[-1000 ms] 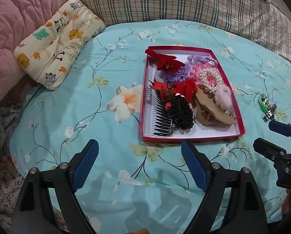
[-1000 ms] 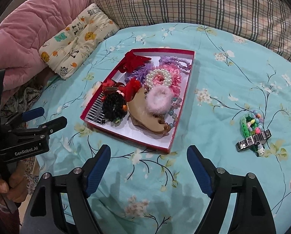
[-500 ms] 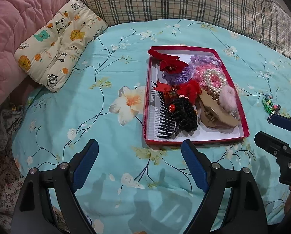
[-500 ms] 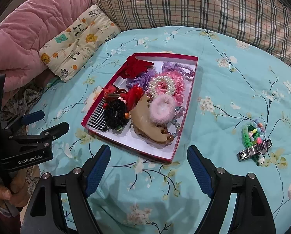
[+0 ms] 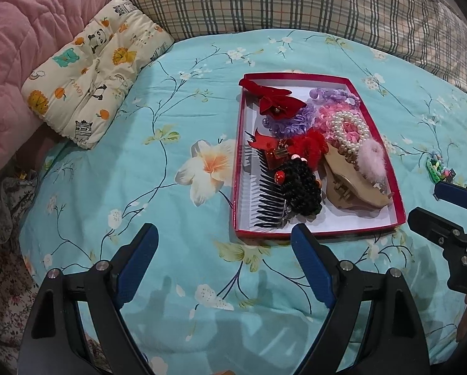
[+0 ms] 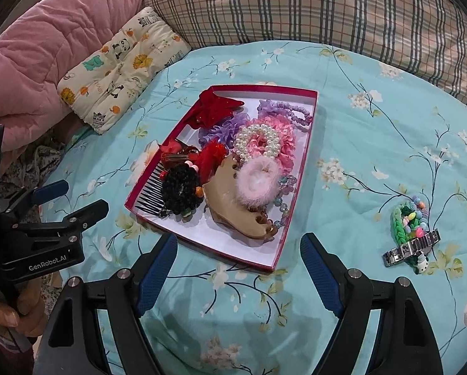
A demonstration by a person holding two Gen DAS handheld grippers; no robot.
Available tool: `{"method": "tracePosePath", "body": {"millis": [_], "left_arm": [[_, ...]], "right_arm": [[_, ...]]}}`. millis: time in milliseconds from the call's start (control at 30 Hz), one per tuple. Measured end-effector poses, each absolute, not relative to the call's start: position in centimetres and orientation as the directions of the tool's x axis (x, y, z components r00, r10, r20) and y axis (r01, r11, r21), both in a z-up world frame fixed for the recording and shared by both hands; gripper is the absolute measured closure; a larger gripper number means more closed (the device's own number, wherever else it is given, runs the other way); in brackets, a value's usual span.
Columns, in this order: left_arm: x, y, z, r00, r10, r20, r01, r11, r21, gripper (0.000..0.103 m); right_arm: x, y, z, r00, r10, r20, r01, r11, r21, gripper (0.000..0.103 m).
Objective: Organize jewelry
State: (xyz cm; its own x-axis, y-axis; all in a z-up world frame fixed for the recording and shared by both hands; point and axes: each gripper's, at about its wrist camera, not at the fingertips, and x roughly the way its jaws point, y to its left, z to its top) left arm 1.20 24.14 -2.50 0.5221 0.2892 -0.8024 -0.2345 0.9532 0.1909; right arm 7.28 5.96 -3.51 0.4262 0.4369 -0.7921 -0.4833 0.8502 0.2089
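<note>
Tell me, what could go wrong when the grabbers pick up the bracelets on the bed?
The bracelets lie tangled in one little pile, so the right gripper might lift them all and drop one. The blanket is soft, so the fingers could pinch cloth too. The box is already crowded, so new pieces may snag on the comb or spill over the rim.

A red-rimmed tray (image 6: 299, 168) heaped with hair accessories; loose bracelets (image 6: 411, 234) lie well apart on bedspread.
</note>
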Motion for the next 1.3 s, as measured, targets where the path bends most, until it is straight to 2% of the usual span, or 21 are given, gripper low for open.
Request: {"method": "tracePosePath", "body": {"millis": [1300], "left_arm": [[1.55, 23.58, -2.86, 0.527, 0.288, -0.799, -0.224, 0.955, 0.197, 0.015]], "right_arm": [[7.67, 6.15, -3.85, 0.421, 0.428, -0.799, -0.476, 0.855, 0.207, 0.02]]}}
